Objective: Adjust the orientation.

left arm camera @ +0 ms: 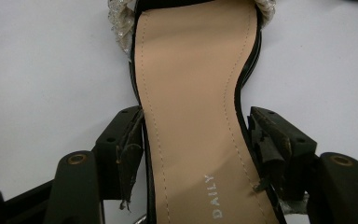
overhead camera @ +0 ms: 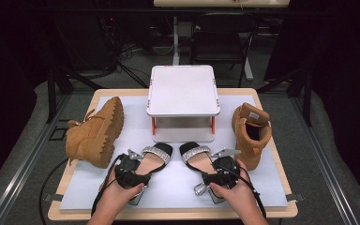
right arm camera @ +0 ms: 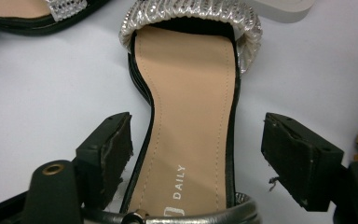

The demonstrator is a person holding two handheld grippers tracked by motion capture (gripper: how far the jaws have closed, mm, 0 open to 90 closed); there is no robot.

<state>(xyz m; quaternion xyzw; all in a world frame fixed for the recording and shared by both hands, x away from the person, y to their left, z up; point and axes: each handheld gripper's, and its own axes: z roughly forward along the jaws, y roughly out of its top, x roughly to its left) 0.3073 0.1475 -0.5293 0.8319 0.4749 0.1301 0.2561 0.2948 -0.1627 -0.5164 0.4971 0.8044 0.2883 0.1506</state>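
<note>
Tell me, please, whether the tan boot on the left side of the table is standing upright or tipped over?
Tipped over: the left tan boot lies on its side on the white mat, its lugged sole turned toward the white stand.

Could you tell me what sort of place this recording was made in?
Probably a lab or workshop set up for recording, not a home: a wooden table with a white mat stands on grey carpet, with cables and metal desk legs behind, and shoes laid out around a small white rack.
</note>
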